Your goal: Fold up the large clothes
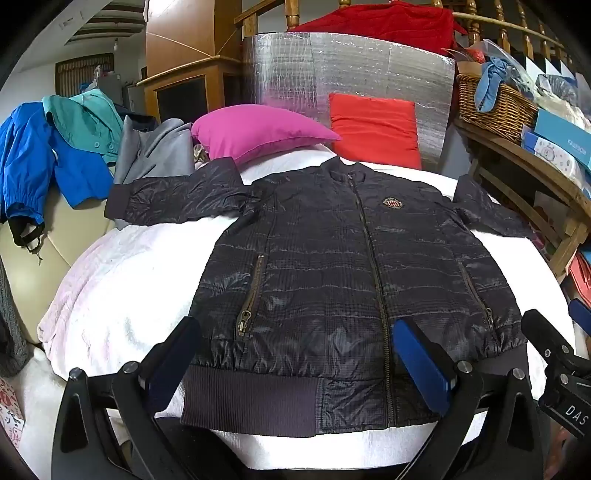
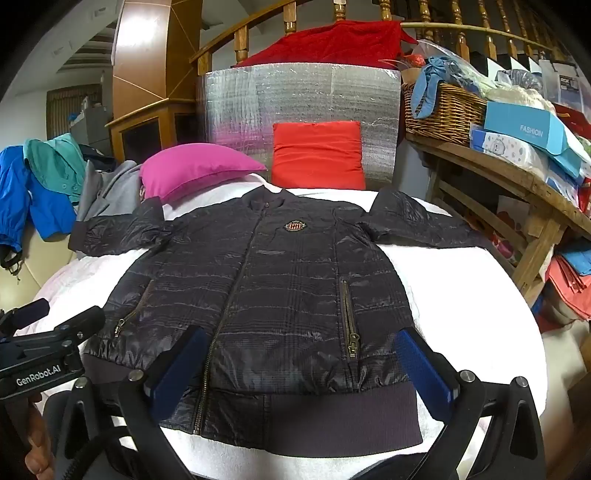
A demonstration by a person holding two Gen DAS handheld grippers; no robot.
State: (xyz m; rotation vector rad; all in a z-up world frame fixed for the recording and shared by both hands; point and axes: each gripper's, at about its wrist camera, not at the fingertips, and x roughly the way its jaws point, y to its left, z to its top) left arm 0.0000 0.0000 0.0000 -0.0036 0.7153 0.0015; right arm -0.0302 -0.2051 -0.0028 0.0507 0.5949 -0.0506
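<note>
Dark quilted nylon: zip-up bomber jacket (image 1: pixel 332 266) spread flat, front side up, on white blanket-covered bed (image 1: pixel 122 295), collar at far end, ribbed hem at near edge. Zipper closed down the middle; embroidered chest badge (image 1: pixel 390 202) right of it; brass-zipped pocket on each side. Both sleeves stretched outward, left sleeve cuff reaching toward grey garment (image 1: pixel 155 147) at far left, right sleeve draped over right edge of bed.

Left claw (image 1: pixel 299 365) hovering over near left part of hem, jaws wide apart, blue pads clear of fabric, nothing gripped. Right claw (image 2: pixel 299 365) over near right part of hem, likewise spread wide and empty. From left wrist view, right claw's black body visible at near right; from right wrist view, left claw's body marked with white lettering at near left, part of a hand (image 2: pixel 35 439) below it.

Beyond collar: magenta pillow (image 1: pixel 255 131) at left, red-orange cushion (image 1: pixel 375 129) at right, propped against silver foil insulation panel (image 1: pixel 351 70). Red quilted cloth (image 1: pixel 384 24) draped over wooden railing behind panel. At far left, blue jacket (image 1: pixel 33 166) and teal garment (image 1: pixel 85 118) heaped on cream seat. At right, wooden shelf (image 1: pixel 524 166) bearing woven wicker basket (image 1: pixel 495 107) and light blue cardboard box (image 1: pixel 563 138).
</note>
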